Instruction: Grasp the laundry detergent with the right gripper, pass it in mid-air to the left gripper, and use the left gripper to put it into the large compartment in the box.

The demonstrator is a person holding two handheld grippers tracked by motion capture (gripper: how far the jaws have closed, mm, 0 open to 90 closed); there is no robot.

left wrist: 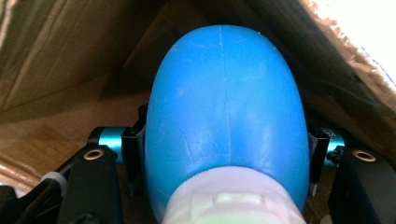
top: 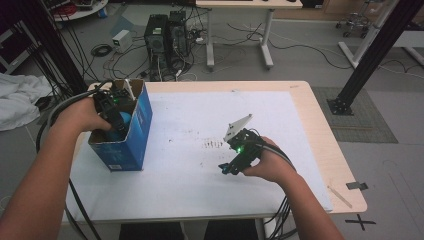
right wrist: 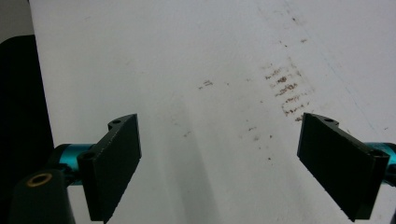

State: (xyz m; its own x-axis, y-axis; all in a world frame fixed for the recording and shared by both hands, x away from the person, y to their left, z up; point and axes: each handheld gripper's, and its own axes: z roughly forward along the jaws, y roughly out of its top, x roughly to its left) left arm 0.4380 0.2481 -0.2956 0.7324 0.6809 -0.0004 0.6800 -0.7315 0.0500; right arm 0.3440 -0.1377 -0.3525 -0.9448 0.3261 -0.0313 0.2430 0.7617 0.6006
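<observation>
- One blue cardboard box with open flaps [top: 135,131] stands at the left side of the table.
- One rounded blue plastic object with a white cap [left wrist: 224,121] sits inside that box.
- Two black hand-held two-jaw grippers: the left gripper [top: 111,111] and the right gripper [top: 227,168].
- One white sheet [top: 200,175] covers one pale wooden table [top: 320,130].
- Two black computer towers [top: 165,35] stand on the floor beyond.

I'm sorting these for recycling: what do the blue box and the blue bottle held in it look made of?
Box: cardboard, judging by the raw brown, fibrous inner walls and frayed edge; the outside is printed blue, slightly glossy. Blue bottle: probably moulded plastic, smooth and semi-matt, with a seam line down the middle and light scuffs; its white cap looks like plastic too.
</observation>
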